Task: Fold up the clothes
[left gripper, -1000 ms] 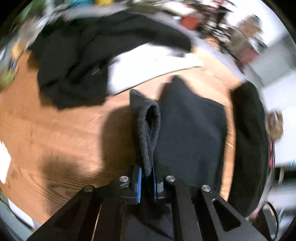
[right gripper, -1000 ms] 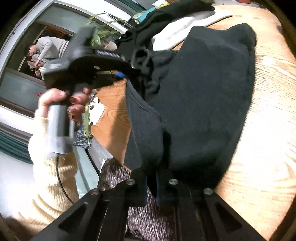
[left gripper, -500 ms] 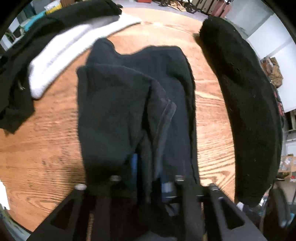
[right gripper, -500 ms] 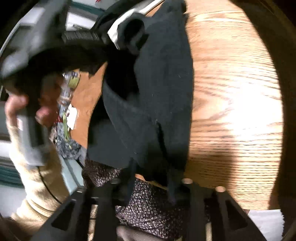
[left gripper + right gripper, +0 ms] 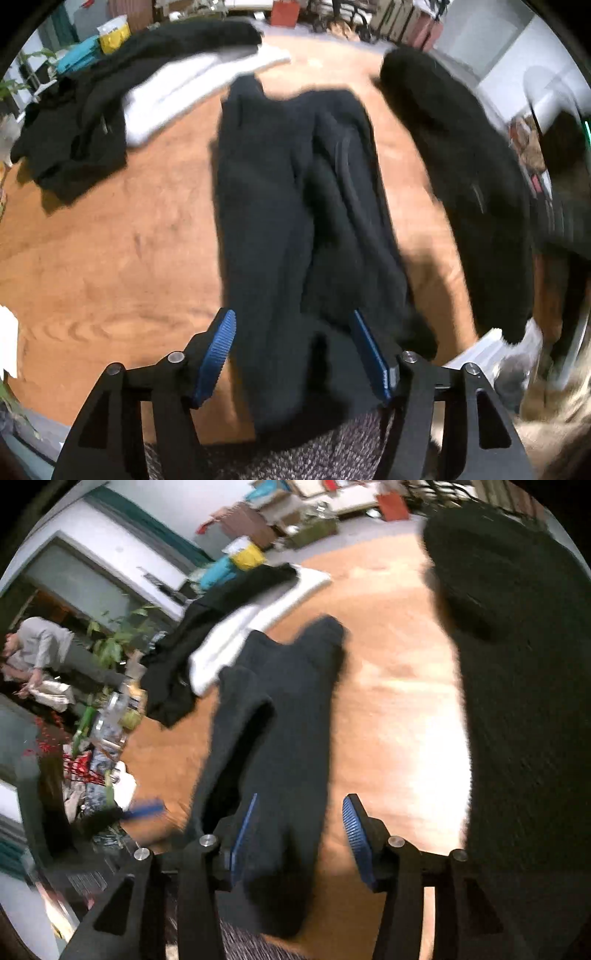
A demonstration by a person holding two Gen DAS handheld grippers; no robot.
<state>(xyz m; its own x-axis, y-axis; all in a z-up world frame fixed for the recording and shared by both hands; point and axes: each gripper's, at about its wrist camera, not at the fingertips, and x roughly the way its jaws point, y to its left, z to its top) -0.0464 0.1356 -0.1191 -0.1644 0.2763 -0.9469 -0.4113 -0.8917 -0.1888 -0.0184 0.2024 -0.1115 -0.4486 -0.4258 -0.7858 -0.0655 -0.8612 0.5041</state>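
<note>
1. A dark, folded garment (image 5: 295, 221) lies on the wooden table (image 5: 110, 258), its long axis running from the near edge away toward the far side — straight ahead of both tools.
2. The left hand-held gripper (image 5: 295, 343) has just been opening; its blue ribbed pads stand wide apart, the garment's near end between them but not pinched.
3. The right hand-held gripper (image 5: 299, 830) has likewise just been opening. The cloth's near end lies between its jaws and against the left pad, unclamped as far as the blur allows.
4. Both tools hover at the garment's near end; neither looks clearly nearer.
5. The cloth is soft, matte and fleece-like, thick at the folds and rounded at its far corners.
6. To the right lies a second black garment (image 5: 472, 184) — long and curved; far left, a black and white heap (image 5: 147, 96).
</note>
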